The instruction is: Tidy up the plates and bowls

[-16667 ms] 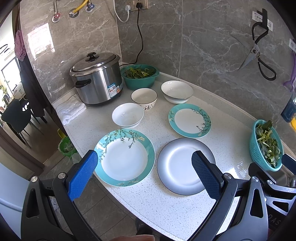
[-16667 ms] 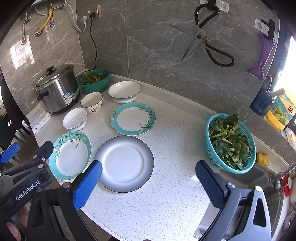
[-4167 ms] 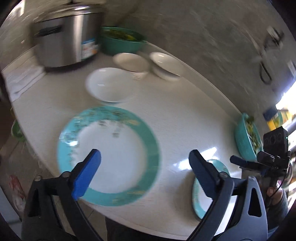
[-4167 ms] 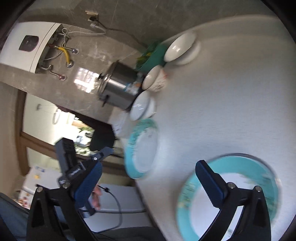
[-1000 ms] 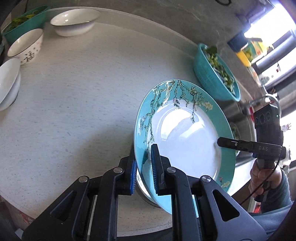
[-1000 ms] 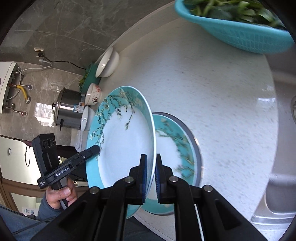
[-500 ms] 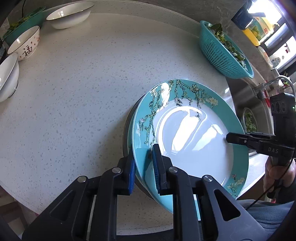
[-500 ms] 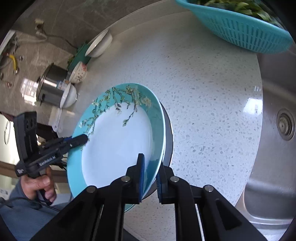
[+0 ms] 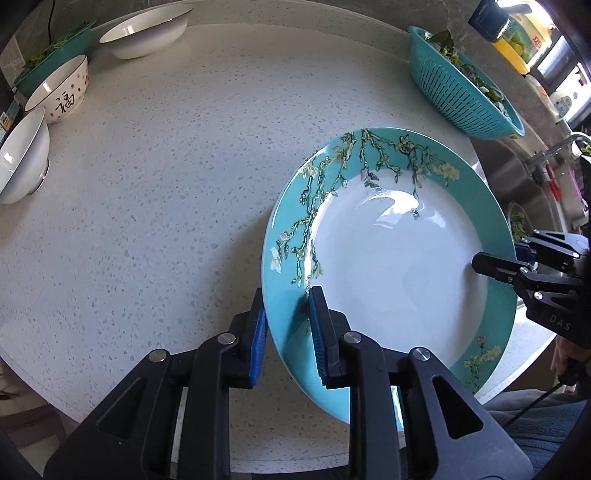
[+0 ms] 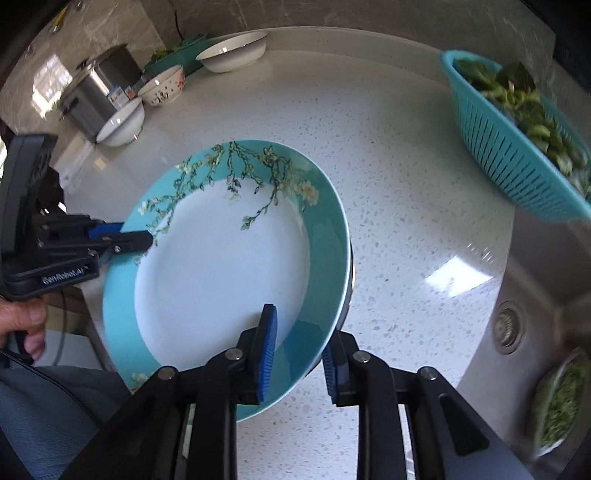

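The left tool [image 9: 286,328] pinches the near-left rim of the teal plate [image 9: 391,258], one blue pad above the rim and one below. The right tool [image 10: 299,354] straddles the opposite rim, but its jaws look slightly parted, so whether its pads touch the plate I cannot tell. The plate is near the front edge of the tabletop [image 9: 166,184]. Only the right view shows a dark edge [image 10: 349,273] under the plate's right rim, perhaps another plate; the left view hides it. Farther left stand three bowls [image 9: 20,162], [image 9: 59,98], [image 9: 144,22]. A pot [image 10: 96,96] behind them shows in the right view alone. At the far right sits a teal colander [image 9: 461,88] of greens, with the sink [image 10: 535,295] beside it.
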Tool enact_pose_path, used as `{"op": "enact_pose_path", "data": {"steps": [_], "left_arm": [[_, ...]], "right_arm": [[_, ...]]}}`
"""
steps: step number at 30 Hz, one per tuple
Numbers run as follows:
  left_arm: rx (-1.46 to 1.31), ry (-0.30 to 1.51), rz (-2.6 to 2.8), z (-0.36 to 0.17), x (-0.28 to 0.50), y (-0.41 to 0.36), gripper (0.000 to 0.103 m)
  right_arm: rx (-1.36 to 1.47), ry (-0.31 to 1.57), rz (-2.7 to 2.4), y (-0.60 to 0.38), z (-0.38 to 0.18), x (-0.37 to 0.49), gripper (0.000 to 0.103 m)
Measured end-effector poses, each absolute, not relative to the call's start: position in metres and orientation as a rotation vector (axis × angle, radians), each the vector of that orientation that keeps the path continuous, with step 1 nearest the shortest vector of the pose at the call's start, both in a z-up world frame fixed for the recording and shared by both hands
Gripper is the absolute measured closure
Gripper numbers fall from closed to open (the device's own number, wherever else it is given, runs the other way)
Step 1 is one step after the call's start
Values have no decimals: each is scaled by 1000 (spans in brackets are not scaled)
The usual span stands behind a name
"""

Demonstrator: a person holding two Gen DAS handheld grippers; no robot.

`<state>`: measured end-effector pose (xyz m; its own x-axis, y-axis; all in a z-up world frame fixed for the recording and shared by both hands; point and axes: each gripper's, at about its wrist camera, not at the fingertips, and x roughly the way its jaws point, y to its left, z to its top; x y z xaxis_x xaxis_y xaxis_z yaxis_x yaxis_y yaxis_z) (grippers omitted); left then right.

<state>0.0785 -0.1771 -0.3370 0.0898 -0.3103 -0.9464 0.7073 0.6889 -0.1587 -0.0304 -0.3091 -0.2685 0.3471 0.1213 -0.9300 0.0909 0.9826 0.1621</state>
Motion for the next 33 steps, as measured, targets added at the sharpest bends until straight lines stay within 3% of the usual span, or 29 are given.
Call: {"op": "enact_pose_path", "data": {"steps": [14, 18, 20, 22, 25, 27, 29, 33], "left_arm": [[402, 1248, -806, -329, 78, -168, 83], [380, 1246, -799, -326, 83, -163, 80], [359, 1241, -783, -323, 87, -156, 66], [323, 1223, -774, -316, 94, -150, 24], [296, 1185, -764, -301, 105, -142, 5], [265, 1190, -758, -292, 118, -139, 0], [203, 1193, -768, -278, 136, -134, 0], [90, 1133, -825, -236, 180, -129, 0]], "right_arm": [[-16, 1269, -97, -286, -269, -33, 69], [28, 1256, -88, -281, -266, -36, 61], [56, 1244, -93, -285, -263, -37, 55], [84, 1221, -88, -288, -257, -39, 45], [146, 1174, -93, -301, -241, -39, 25], [224, 1133, -65, -314, -229, -34, 24], [349, 1099, -23, -328, -219, -25, 19], [589, 1018, 74, -348, -206, 11, 19]]}}
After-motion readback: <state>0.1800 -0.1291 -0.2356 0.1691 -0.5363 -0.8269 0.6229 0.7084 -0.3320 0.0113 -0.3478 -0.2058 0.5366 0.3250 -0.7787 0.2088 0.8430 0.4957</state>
